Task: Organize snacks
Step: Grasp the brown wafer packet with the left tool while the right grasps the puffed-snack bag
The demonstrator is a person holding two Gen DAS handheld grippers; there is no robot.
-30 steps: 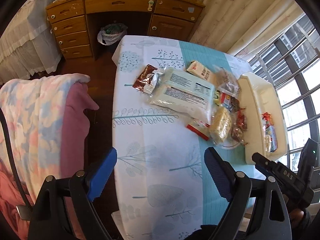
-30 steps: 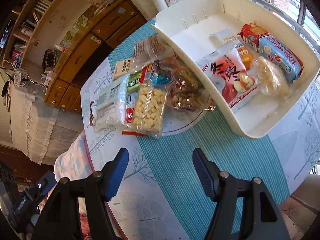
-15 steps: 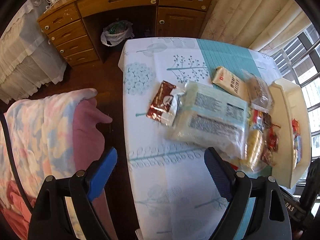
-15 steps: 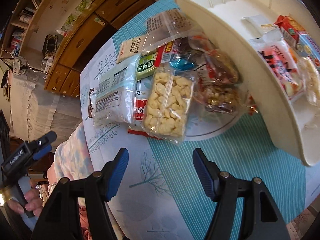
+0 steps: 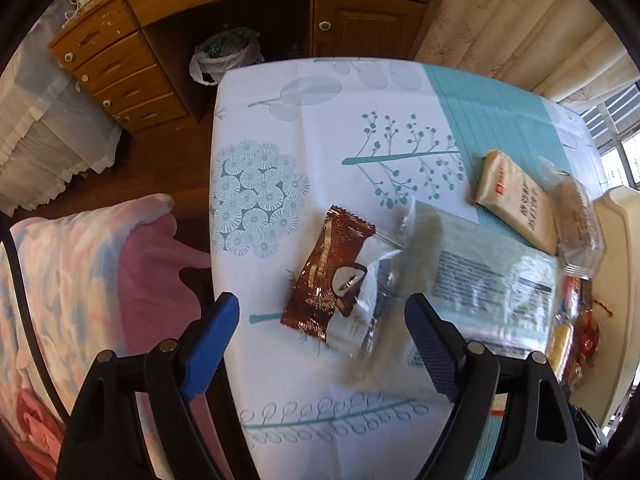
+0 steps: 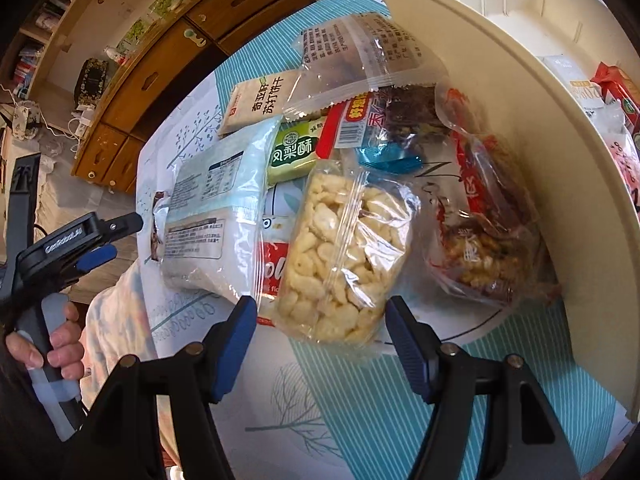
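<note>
Snacks are piled on the patterned tablecloth [image 5: 340,120] beside a cream tray [image 6: 520,128] that holds more packets. My left gripper [image 5: 320,328] points straight down over a brown foil packet [image 5: 324,276], which lies partly under a large pale-blue packet [image 5: 492,280]. Its jaws are closing; the brown packet shows between the fingers and the pads do not touch it. My right gripper [image 6: 322,320] is open, its fingertips on either side of the near end of a clear bag of puffed snacks [image 6: 344,248] without pressing it. A hand holds the left gripper [image 6: 80,240] at the far left of the right wrist view.
A beige cracker packet [image 5: 516,200], a green packet [image 6: 292,152] and red-wrapped snacks [image 6: 480,208] lie close around. Beyond the table stand a wooden desk with drawers [image 5: 120,60] and a bagged bin [image 5: 224,52]. A pink and blue blanket [image 5: 80,280] lies beside the table's left edge.
Both grippers have come down closer to the snacks. The left one moved along the table to the brown packet and its jaws narrowed slightly. The right one closed in on the puffed-snack bag.
</note>
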